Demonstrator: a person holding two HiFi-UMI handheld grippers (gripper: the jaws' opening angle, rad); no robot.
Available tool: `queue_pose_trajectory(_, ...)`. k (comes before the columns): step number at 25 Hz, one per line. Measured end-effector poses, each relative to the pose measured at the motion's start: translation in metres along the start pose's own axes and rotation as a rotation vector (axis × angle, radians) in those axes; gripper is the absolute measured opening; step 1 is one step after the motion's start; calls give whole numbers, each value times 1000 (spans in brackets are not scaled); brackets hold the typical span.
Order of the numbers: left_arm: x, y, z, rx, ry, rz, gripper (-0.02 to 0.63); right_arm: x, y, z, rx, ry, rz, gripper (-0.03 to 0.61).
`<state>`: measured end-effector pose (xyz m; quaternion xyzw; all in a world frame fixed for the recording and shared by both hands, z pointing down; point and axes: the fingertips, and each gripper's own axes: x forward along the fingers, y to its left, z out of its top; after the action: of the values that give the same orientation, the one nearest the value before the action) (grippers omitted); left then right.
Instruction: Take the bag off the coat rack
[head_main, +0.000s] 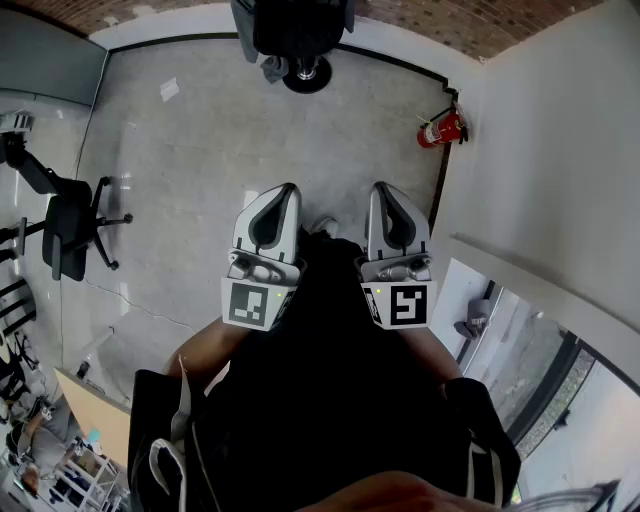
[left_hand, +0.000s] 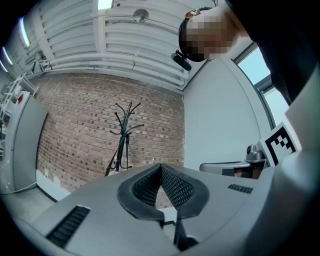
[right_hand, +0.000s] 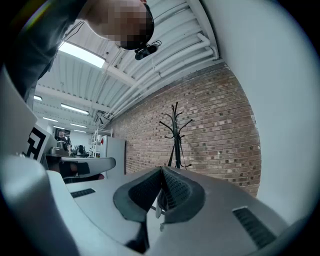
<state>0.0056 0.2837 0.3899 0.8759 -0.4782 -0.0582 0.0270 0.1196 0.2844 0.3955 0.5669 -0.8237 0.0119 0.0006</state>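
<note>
Left claw: I see the left claw (head_main: 287, 189) held level over the person's dark clothing. In the left gripper view its pads are pressed together at the tips (left_hand: 161, 165) with nothing between them.
Right claw: the right claw (head_main: 386, 188) is level too, just beside the left one and parallel to it. In the right gripper view (right_hand: 161, 169) its jaws meet at the tips and I see nothing pinched.
Marker cubes: one marker cube (head_main: 250, 304) sits at the near end of each claw.
Coat rack: the coat rack (left_hand: 125, 136) is a dark upright pole with curved hooks at the top. It stands far ahead of both claws against the brick wall (left_hand: 75, 125), close to the corner with the white wall (left_hand: 215, 115). The right gripper view shows it (right_hand: 176, 134) above the closed tips.
Bag: at this range the rack is thin and small, and I cannot pick out the bag on it.
Floor: the grey floor (head_main: 220, 130) lies below the claws. An office chair (head_main: 68, 230) stands on it at the left, and a red fire extinguisher (head_main: 440, 130) sits on the right by the wall.
Near edge: dark fabric with pale straps (head_main: 165, 450) hangs at either side of the person. I can't say what it is.
</note>
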Motion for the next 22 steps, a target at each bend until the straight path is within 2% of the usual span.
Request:
queue_pose_trajectory(6,-5,-7,2,12,-4,-6,20,-11,0,2,8,-15,-20,20)
queue_pose_trajectory(12,-9,3,12,-48,-55,58,20,-20,-4,12,38,-56,-20,21)
queue_pose_trajectory(22,-22,3,0,-70,-17,92,20,-34,2,-3,59,-17,-10,21)
